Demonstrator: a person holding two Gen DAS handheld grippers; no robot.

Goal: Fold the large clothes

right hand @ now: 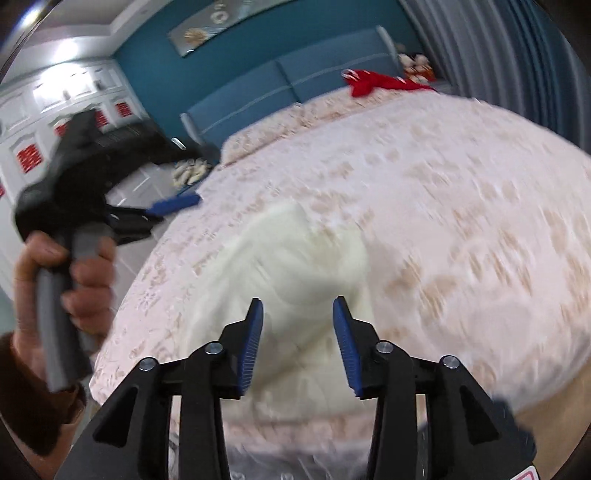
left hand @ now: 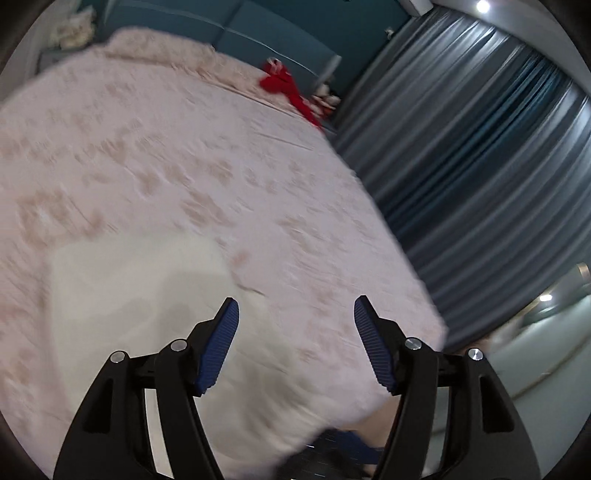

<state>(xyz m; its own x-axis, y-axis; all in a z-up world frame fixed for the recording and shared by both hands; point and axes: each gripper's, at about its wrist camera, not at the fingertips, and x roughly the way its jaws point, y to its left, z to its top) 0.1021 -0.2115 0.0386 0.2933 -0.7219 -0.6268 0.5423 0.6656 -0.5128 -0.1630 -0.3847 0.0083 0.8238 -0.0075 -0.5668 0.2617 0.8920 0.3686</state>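
While both tools stand released with nothing between their pads, the right tool (right hand: pixel 297 343) hangs over the cream garment (right hand: pixel 295 266), and the left tool (left hand: pixel 295 343) sits just beside it. The garment lies bunched on the pink patterned bed (right hand: pixel 461 206), near its edge.

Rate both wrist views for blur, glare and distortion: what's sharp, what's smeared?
Left wrist view: left gripper sharp, bedspread and cream garment streaked by motion blur, ceiling light blown out, curtain bowed by fisheye. Right wrist view: right gripper crisp, the garment and bedspread smeared, cabinets washed by glare, left hand soft.
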